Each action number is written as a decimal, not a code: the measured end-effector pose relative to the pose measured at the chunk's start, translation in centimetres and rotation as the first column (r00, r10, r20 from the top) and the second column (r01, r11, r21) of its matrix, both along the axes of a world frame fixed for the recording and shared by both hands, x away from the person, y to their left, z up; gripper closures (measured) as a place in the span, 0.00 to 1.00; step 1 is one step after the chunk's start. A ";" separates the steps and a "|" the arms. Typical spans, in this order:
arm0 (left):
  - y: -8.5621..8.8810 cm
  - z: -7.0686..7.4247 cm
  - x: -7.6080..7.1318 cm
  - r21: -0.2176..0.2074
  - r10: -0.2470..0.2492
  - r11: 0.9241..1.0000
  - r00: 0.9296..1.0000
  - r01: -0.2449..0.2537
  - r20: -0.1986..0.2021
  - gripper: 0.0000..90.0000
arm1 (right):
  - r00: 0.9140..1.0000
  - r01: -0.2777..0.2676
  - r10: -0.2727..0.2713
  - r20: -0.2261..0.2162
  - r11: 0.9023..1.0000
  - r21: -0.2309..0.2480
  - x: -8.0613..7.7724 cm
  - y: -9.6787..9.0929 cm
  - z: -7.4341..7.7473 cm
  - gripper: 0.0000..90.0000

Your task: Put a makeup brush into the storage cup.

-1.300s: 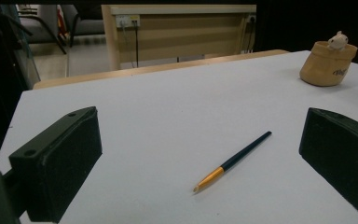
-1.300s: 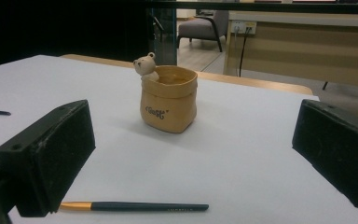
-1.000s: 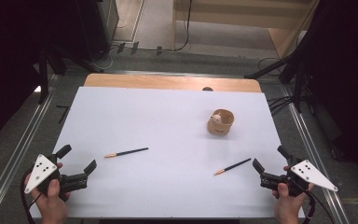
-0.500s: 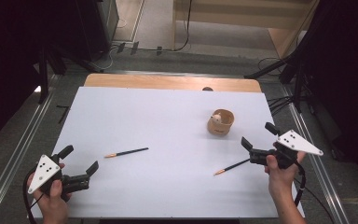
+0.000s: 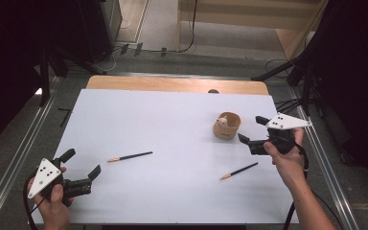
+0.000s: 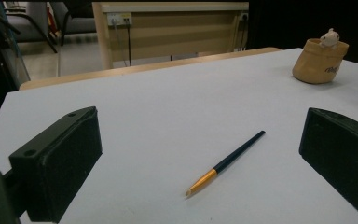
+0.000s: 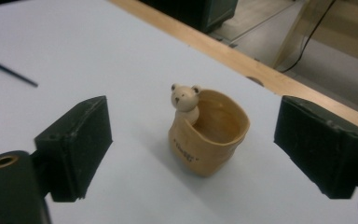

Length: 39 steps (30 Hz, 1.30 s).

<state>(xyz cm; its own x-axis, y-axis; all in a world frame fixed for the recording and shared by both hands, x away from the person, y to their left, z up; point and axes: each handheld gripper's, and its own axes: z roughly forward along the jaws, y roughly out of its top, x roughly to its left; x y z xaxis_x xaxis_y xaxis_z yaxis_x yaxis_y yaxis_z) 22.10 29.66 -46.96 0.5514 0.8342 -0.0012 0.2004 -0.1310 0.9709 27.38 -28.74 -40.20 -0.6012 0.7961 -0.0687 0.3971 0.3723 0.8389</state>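
Note:
A tan cup [image 5: 226,126] with a small bear figure on its rim stands at the right of the white table. My right gripper [image 5: 251,128] hovers just right of it, pointing at it. In the right gripper view the cup [image 7: 209,133] stands ahead of the jaws, untouched. My right gripper [image 7: 198,121] is open; its jaws have just been closing a little, with nothing pressed between them. One dark pencil with an orange end [image 5: 239,170] lies in front of the cup. Another pencil [image 5: 130,156] lies left of centre, ahead of my open left gripper [image 5: 82,163], whose view shows that pencil [image 6: 226,162].
The white sheet [image 5: 172,120] covers a wooden table whose far edge [image 5: 172,85] shows. Metal rails run along both sides. Cables and dark stands crowd the floor at the right and the back.
The right hand has risen from the front right corner and travelled away from the person toward the cup, passing the right pencil. The left hand and both pencils have stayed put.

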 end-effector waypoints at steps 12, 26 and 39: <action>-0.3 0.0 0.0 0.008 -0.007 1.000 1.000 0.007 -0.001 0.00 | 0.933 -0.301 0.223 -0.282 0.913 -0.276 1.1 2.4 -0.5 0.25; -0.4 0.0 0.0 0.011 -0.010 1.000 1.000 0.010 -0.005 0.00 | 0.775 -0.569 0.284 -0.564 0.701 -0.430 2.0 5.0 -3.6 0.50; -0.6 -0.1 0.1 0.016 -0.011 1.000 1.000 0.011 -0.009 0.00 | 0.709 -0.656 0.247 -0.660 0.572 -0.491 2.4 5.8 -6.1 0.79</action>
<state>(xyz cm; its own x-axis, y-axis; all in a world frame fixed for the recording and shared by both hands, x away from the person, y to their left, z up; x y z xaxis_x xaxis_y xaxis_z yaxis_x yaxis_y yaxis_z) 22.25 29.07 -47.08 0.5606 0.8280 0.0069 0.2077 -0.1487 0.9668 29.82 -22.98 -46.34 -0.9667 0.2536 -0.0333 0.2526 0.9671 0.0313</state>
